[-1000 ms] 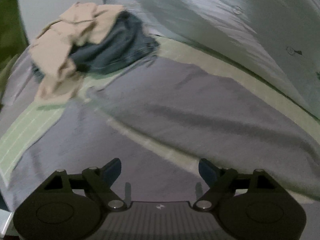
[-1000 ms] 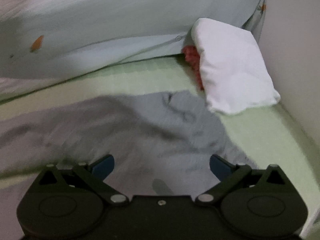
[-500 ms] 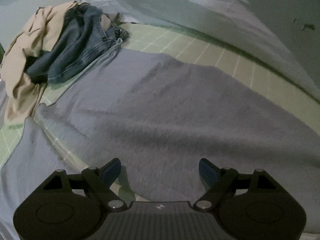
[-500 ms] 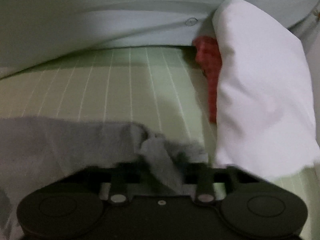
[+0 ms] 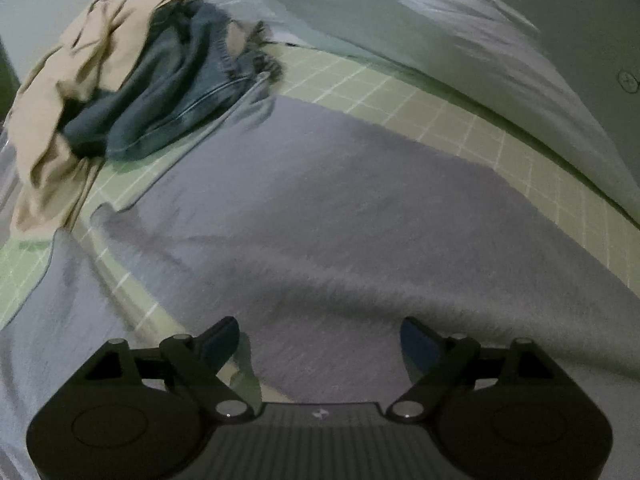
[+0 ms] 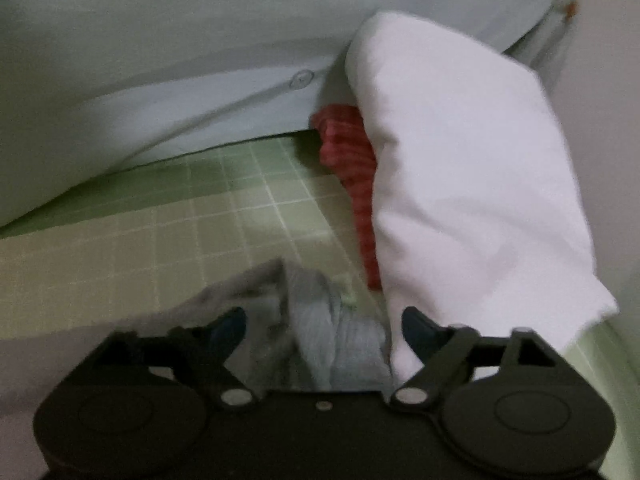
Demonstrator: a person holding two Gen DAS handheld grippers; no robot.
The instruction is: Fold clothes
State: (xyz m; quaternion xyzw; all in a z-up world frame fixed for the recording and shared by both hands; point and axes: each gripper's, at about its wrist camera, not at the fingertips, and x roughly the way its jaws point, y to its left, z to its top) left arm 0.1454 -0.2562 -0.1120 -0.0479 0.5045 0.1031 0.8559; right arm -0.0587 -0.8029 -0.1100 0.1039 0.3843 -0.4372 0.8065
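A grey garment point(image 5: 320, 220) lies spread flat on the green checked sheet point(image 5: 420, 108). My left gripper point(image 5: 320, 340) hangs just over the garment's near part, its jaws wide and opening a little more, with nothing pinched between them. In the right wrist view a bunched, twisted corner of the grey garment point(image 6: 340, 344) sits between the jaws of my right gripper point(image 6: 324, 328). Those jaws are opening and the blue pads point(image 6: 416, 320) stand clear of the cloth on both sides.
A heap of beige cloth point(image 5: 52, 120) and blue jeans point(image 5: 168, 92) lies at the far left. A pale quilt point(image 5: 440, 20) runs along the back. A white folded cloth point(image 6: 460, 180) over a red striped one point(image 6: 348, 148) lies close to the right gripper's right finger.
The right gripper moved toward the white cloth, shut on the grey garment's corner, and now has its jaws apart again. The left gripper shifted across the grey garment and stayed open.
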